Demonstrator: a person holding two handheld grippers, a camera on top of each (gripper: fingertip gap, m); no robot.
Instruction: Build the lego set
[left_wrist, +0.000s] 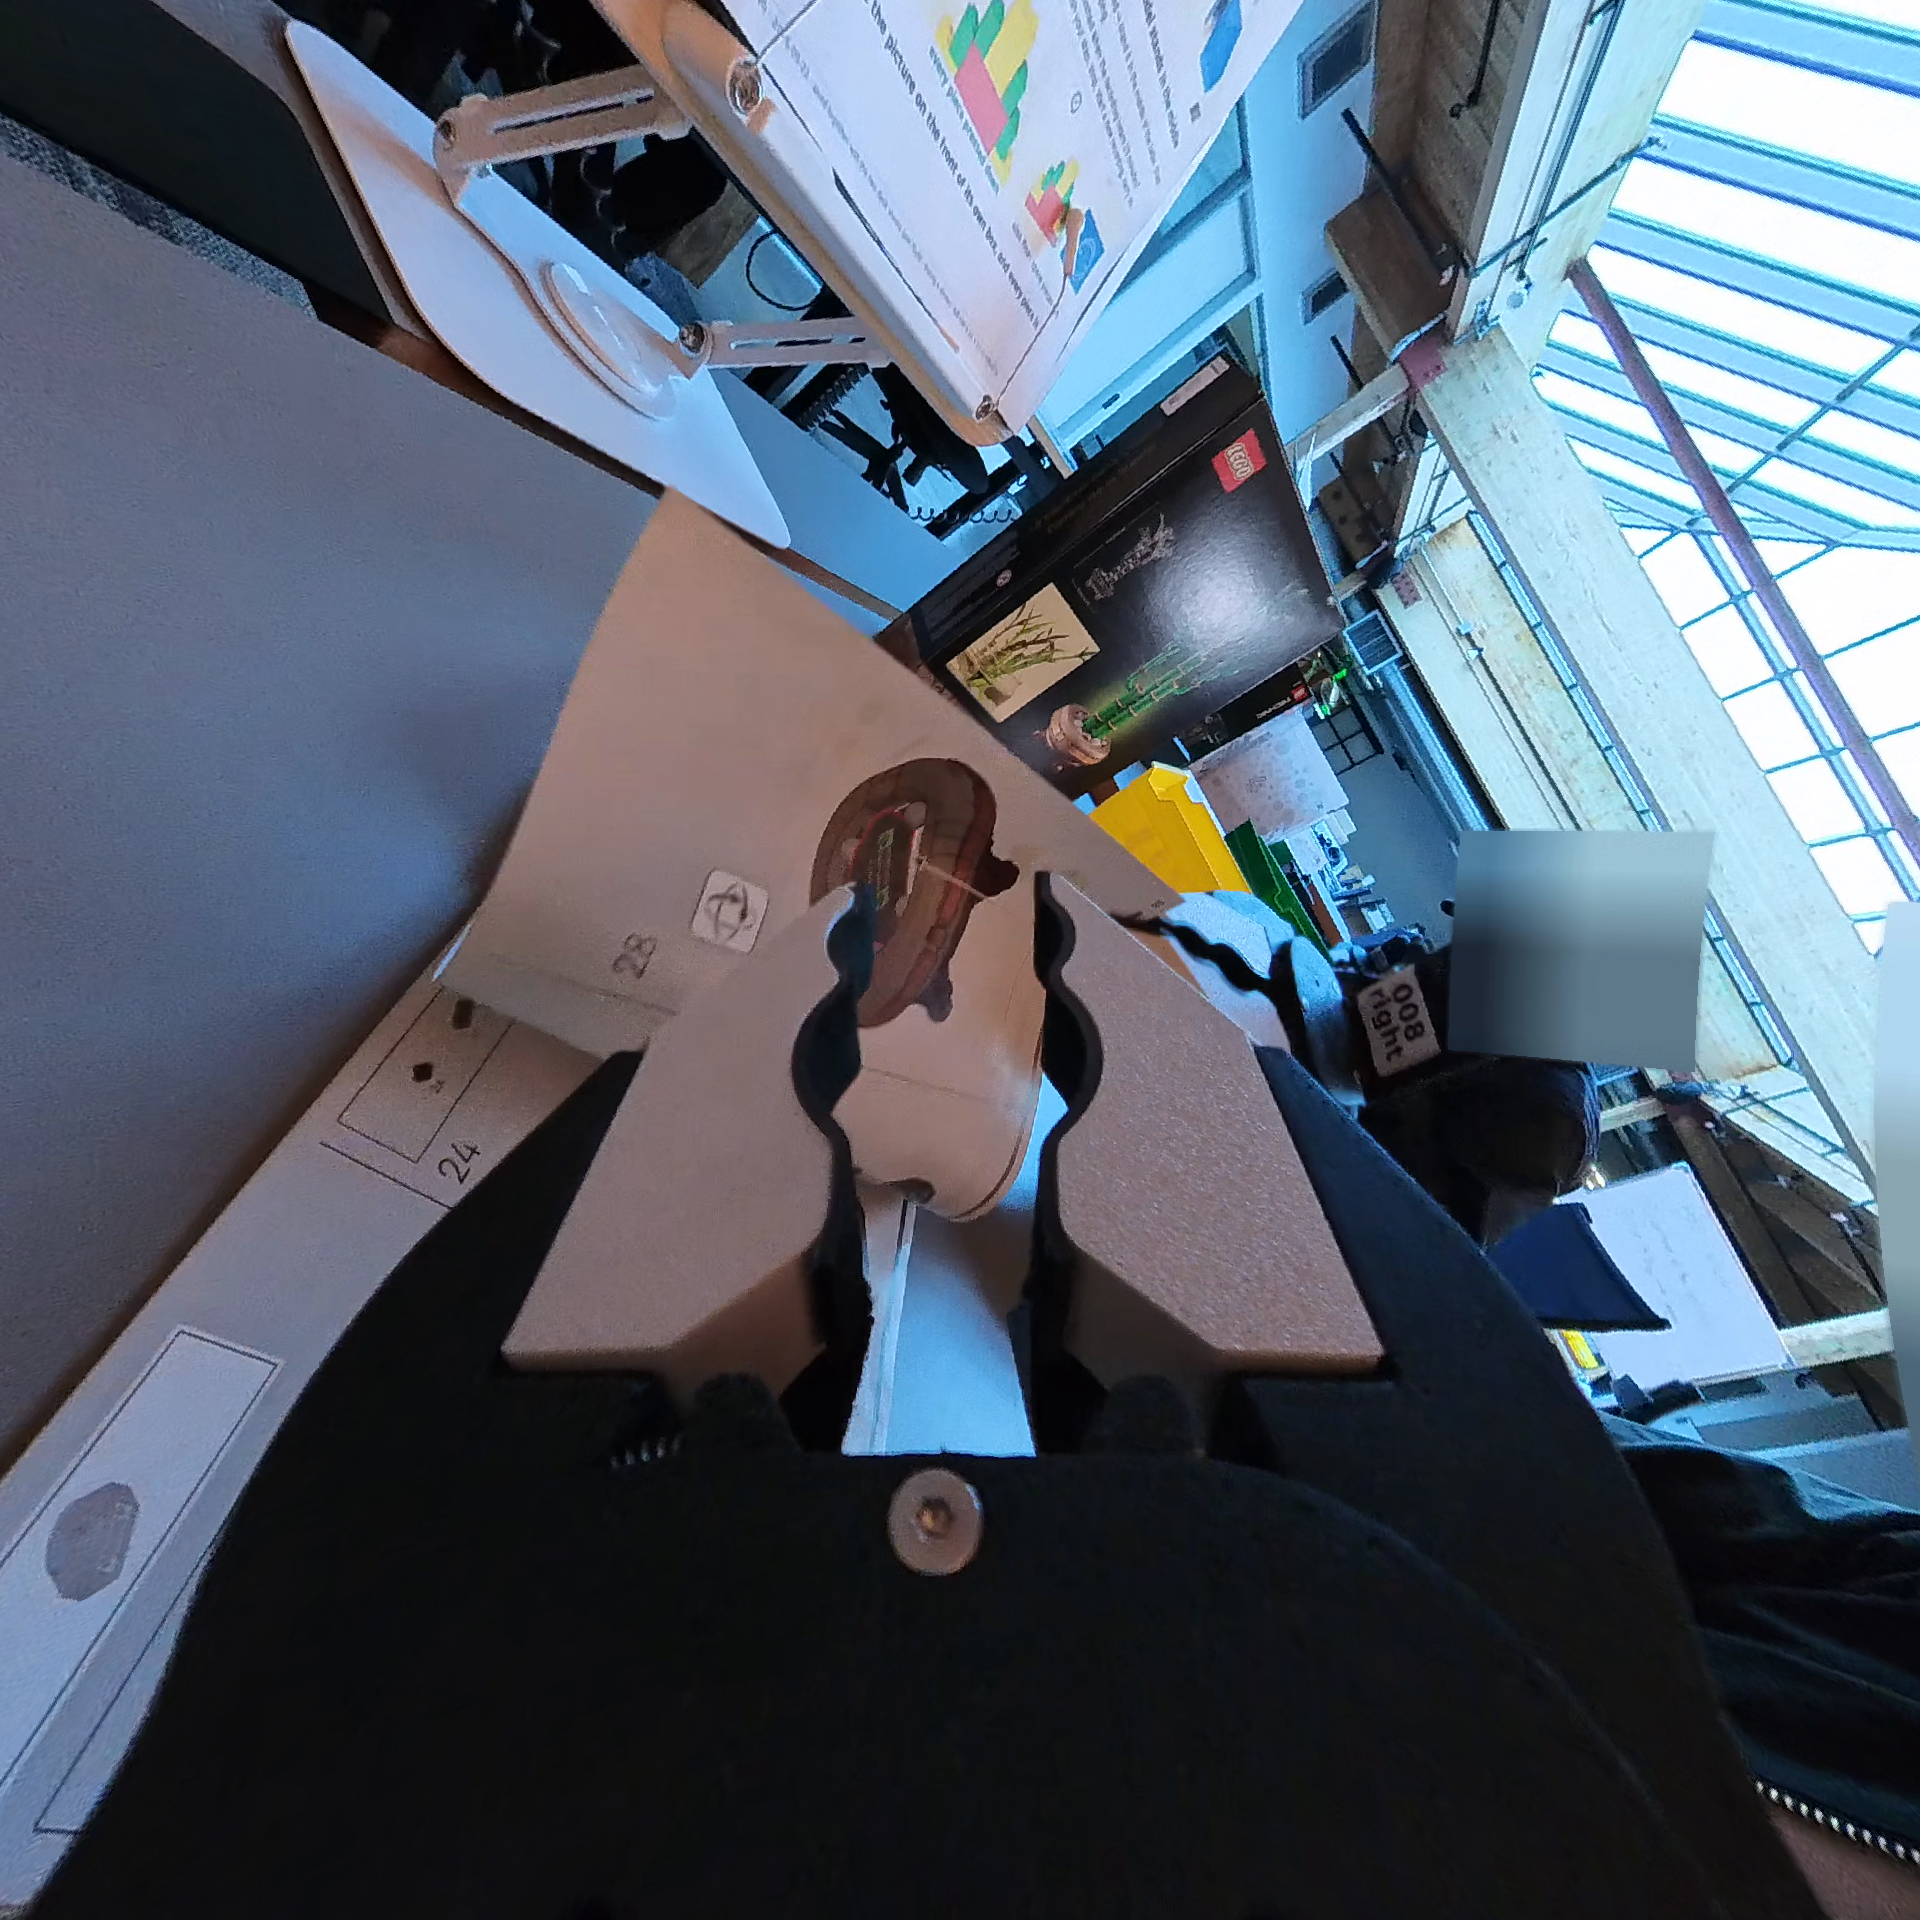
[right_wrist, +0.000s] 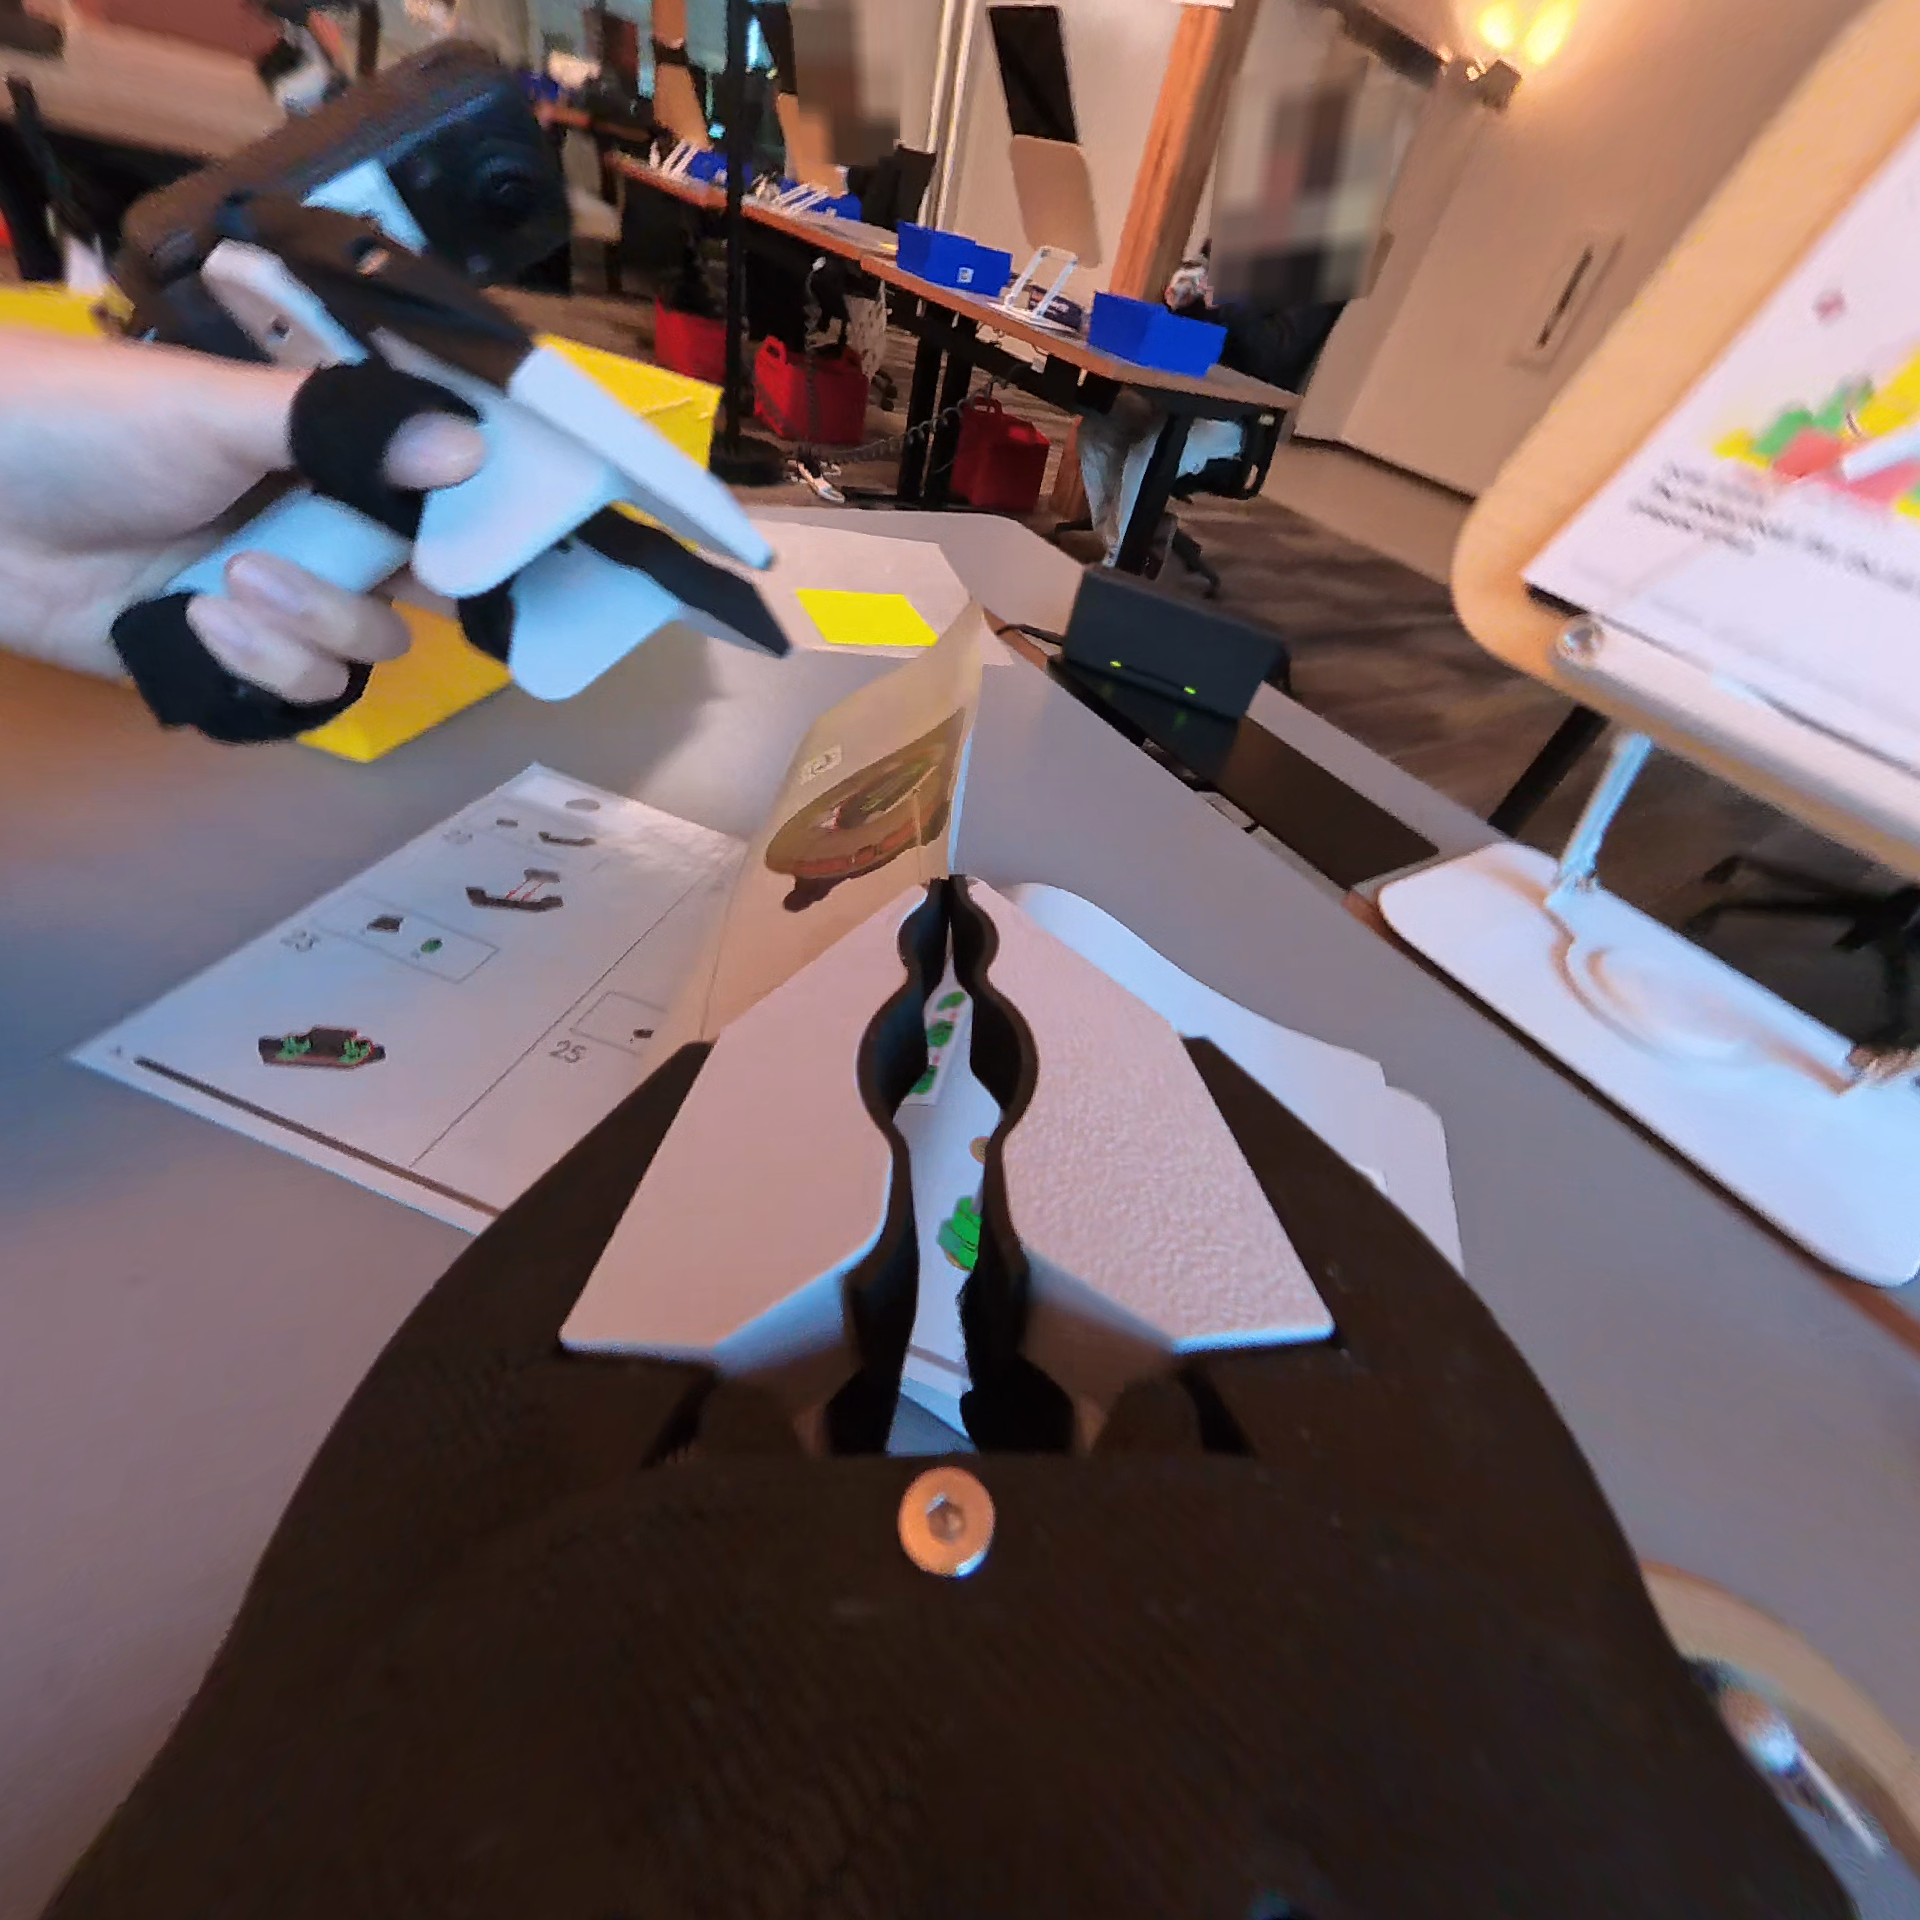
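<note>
The instruction booklet (right_wrist: 416, 987) lies open on the grey table (right_wrist: 208, 1299). My right gripper (right_wrist: 951, 888) is shut on the edge of one page (right_wrist: 873, 800), which stands lifted and bears a picture of a round brown pot. My left gripper (left_wrist: 951, 914) is open and empty, its fingers on either side of that lifted page (left_wrist: 727, 727) without touching it. In the right wrist view the left gripper (right_wrist: 779, 608) hovers above the booklet, held by a hand in a black fingerless glove. The right gripper (left_wrist: 1164, 925) shows at the page's far edge. No loose bricks are in view.
A document stand (right_wrist: 1714, 499) on a white base (right_wrist: 1662, 1039) stands at the table's right. The black set box (left_wrist: 1143, 603), a yellow bin (right_wrist: 416, 686), a yellow note (right_wrist: 862, 615) and a black device (right_wrist: 1164, 665) sit at the back. A round tan object (right_wrist: 1818, 1714) lies near right.
</note>
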